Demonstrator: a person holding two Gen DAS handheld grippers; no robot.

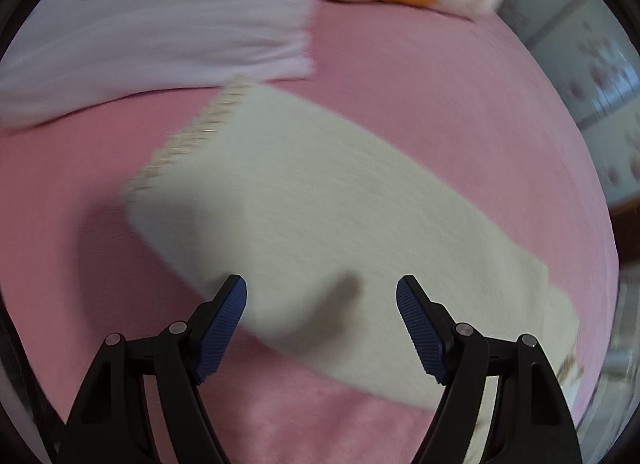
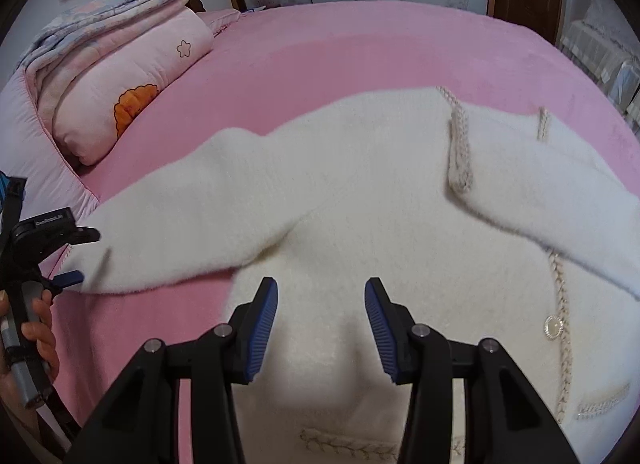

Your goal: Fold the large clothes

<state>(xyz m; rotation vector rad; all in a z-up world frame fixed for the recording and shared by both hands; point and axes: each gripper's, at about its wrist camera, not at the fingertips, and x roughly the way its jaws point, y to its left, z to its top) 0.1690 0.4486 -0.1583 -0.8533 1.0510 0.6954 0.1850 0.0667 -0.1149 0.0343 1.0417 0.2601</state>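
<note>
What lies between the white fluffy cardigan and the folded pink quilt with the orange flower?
Only bare pink bedsheet separates the white fluffy cardigan from the folded pink quilt, seen in the right wrist view.

Fluffy white cardigan under the right tool: thick, matt, fuzzy knit, edged with braided cream trim and a shiny pearly button off to the tool's right. Below it, the bed wears a soft, matt pink plush cover. Both tools show ribbed blue rubbery pads on smooth black plastic arms with small metal pins. Ahead of the left tool, the sleeve looks just as woolly. Far left of the right tool, quilted cotton bedding, matt.
</note>
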